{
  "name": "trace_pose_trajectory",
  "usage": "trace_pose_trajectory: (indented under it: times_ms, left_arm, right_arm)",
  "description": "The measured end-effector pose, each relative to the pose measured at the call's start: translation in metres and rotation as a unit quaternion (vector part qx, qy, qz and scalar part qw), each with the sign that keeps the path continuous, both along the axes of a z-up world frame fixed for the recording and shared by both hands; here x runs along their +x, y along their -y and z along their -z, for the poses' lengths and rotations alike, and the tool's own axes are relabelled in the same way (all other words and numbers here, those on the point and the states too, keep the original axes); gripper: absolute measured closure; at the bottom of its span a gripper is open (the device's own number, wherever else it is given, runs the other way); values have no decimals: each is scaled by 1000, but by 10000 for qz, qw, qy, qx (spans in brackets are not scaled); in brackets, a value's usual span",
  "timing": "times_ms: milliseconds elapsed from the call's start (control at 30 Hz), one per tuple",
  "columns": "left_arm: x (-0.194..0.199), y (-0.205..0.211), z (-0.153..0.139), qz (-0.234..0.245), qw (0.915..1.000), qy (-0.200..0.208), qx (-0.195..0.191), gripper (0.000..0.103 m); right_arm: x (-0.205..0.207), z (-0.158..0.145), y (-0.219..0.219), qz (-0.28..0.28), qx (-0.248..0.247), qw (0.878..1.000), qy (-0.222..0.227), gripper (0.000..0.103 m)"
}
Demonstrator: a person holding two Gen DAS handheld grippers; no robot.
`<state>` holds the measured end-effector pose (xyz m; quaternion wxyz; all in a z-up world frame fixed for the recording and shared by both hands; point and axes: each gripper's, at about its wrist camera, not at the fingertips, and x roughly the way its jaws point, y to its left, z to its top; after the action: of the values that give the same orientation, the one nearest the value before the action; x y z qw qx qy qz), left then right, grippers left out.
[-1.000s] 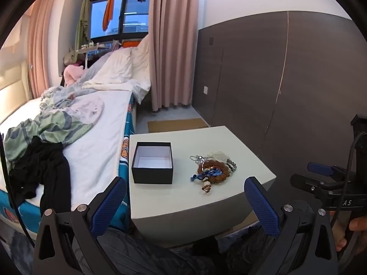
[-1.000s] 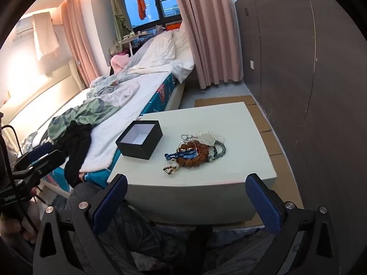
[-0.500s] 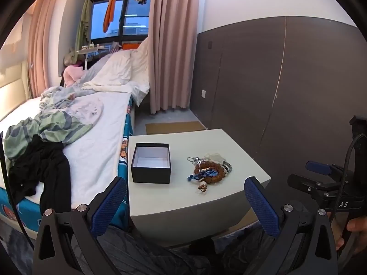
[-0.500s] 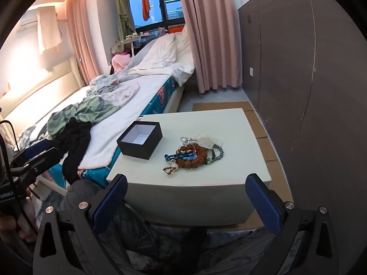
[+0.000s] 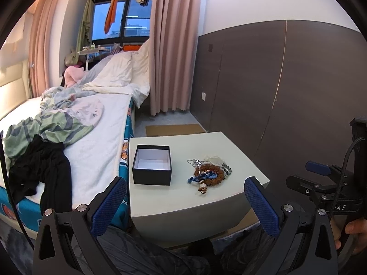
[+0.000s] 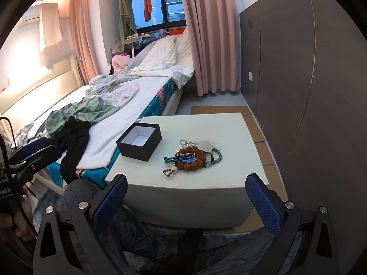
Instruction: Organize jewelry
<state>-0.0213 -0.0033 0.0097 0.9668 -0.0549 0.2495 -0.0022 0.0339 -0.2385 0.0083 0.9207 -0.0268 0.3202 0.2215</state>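
Note:
A pile of jewelry [image 5: 209,172] lies on the pale side table [image 5: 160,197]: a brown bead bracelet, a blue cord piece, a dark bead strand, silver rings and a small white pouch. It also shows in the right wrist view [image 6: 192,157]. An open black box [image 5: 152,167] with a white inside stands left of the pile, and shows in the right wrist view [image 6: 139,141]. My left gripper [image 5: 184,202] is open and empty, short of the table's near edge. My right gripper [image 6: 185,200] is open and empty, also short of the table.
A bed [image 5: 91,142] with strewn clothes adjoins the table's left side. A dark panelled wall [image 5: 286,96] runs along the right. Cardboard sheets [image 6: 259,135] lie on the floor by the wall. My knees are below both grippers.
Both grippers have drawn back and risen slightly, so the table looks a little smaller and farther. The jewelry and the box have not moved.

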Motion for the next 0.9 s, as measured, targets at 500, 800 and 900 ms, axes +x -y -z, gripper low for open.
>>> trace_pose_trajectory:
  times_ms: [500, 800, 900]
  left_arm:
    - [-6, -9, -2, -73, 9999, 28, -77, 1]
    - [-8, -12, -2, -80, 9999, 29, -104, 1]
    - [-9, -13, -1, -72, 9999, 26, -106, 1]
  right_arm:
    - [2, 2, -4, -39, 4, 10000, -87, 0]
    - [-1, 1, -9, -49, -12, 10000, -65, 0]
    - [-2, 1, -10, -98, -72, 9999, -48, 0]
